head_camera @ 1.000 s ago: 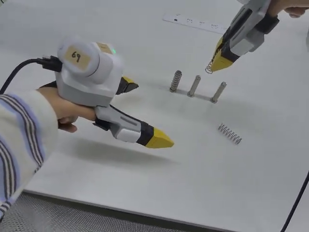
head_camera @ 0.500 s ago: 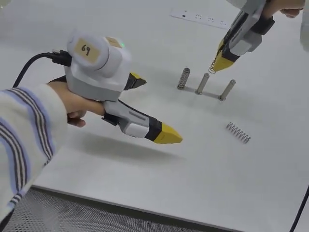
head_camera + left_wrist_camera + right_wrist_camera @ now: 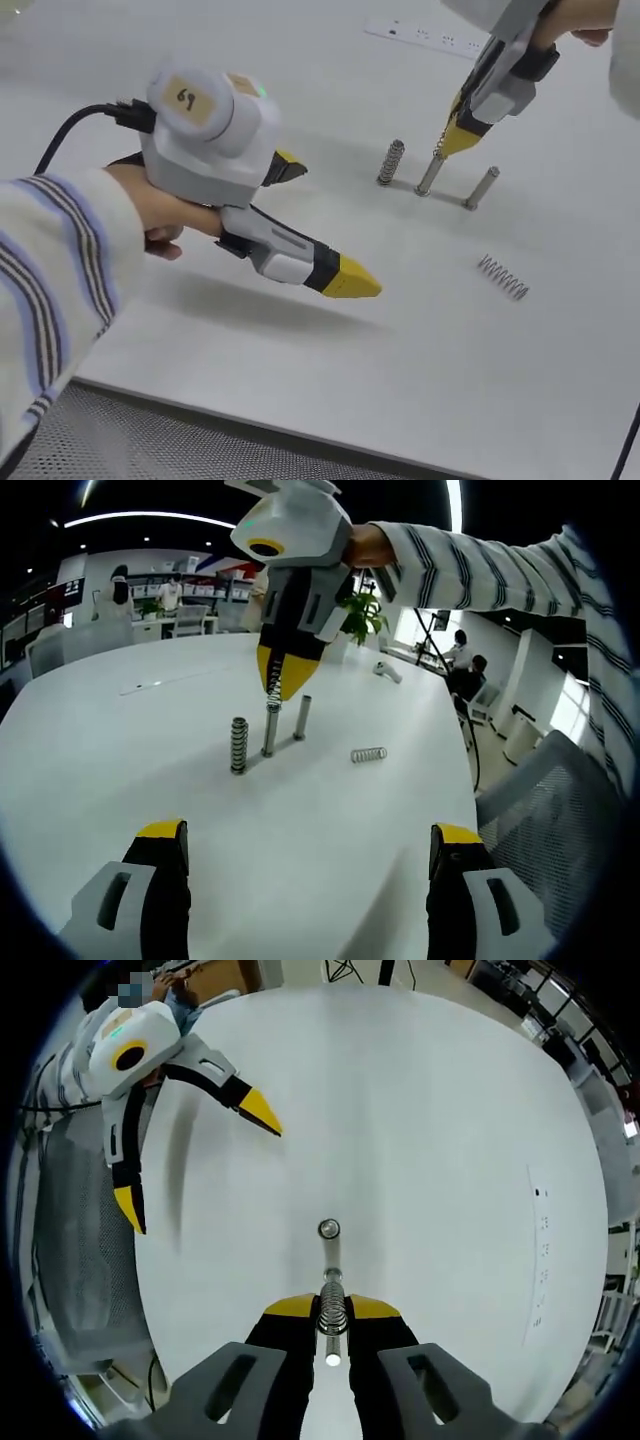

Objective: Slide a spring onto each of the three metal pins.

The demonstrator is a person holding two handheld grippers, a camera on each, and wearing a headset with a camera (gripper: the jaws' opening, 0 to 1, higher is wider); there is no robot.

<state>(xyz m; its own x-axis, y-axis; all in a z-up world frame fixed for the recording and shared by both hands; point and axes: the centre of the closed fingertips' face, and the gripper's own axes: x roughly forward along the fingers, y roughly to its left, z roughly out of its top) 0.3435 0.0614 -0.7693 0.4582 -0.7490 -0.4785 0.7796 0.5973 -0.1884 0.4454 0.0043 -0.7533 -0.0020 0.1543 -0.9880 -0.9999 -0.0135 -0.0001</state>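
One of three is done. On the white table [image 3: 300,400], the three pins stand in a short row toward the far edge. The first pin [image 3: 392,162] already wears a fitted spring [image 3: 394,155], coils stacked down its shaft. The second step is in hand: the right tongs [image 3: 457,137] are pinched narrow on a held spring [image 3: 333,1315], its lower end at the top of the middle pin [image 3: 429,177]. Whether the first coils are over the tip I cannot tell. The third pin [image 3: 482,187] is bare, and a loose spring [image 3: 502,277] lies on its side just nearer the near edge, toward the right edge. I judge it is meant for that pin.

The left tongs [image 3: 325,228] hover over the near left part of the table, spread wide and holding nothing.

The pins are slim, smooth, straight grey metal rods. They look upright in the left gripper view. The springs are thin open wire coils, shiny and light, a little wider than the pins. The table is matt, plain and flat. The tongs end in yellow tapered tips on black and grey plastic bodies.
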